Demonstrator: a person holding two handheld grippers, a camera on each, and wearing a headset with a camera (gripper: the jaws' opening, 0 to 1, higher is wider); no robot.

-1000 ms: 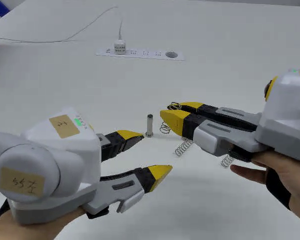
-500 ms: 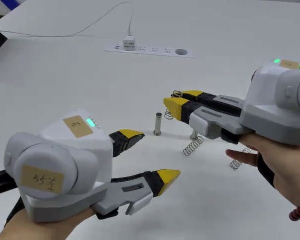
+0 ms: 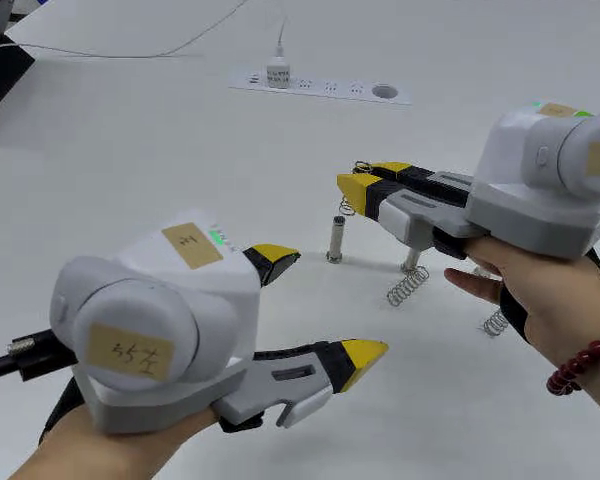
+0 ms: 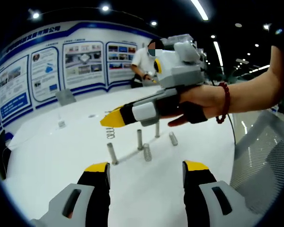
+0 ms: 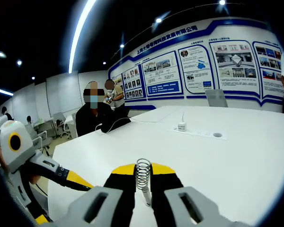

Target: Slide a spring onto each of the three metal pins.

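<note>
Closest in, left gripper point(image 3: 320, 305), jaws spread wide and empty, hovering low over the white table point(image 3: 130, 150); best kept clear, ready to steady a pin if wanted. Just beyond, two loose springs point(image 3: 408, 285) lying flat, one under the right gripper's body, the other point(image 3: 495, 322) near the right wrist. Next, the metal pins point(image 4: 139, 140), three in a row in the left gripper view, upright and seemingly bare; nearest pin point(image 3: 336, 238) just below the right gripper's tips. Above it, right gripper point(image 3: 355, 175) pinched narrow on a spring point(image 3: 346, 207), coil held crosswise between the yellow tips, lower end hanging free, beside the pin's top rather than over it. Judged as the first threading, with nothing seated yet. To do it well: bring the open lower end straight above the nearest pin, keep the coil in line with the shaft, lower slowly, and ease the grip only after getting several turns round the pin. Avoid squeezing hard enough to kink the coil, and avoid knocking the pin over. Farthest off, a white power strip point(image 3: 320, 88) with a charger point(image 3: 278, 72) plugged in.
</note>
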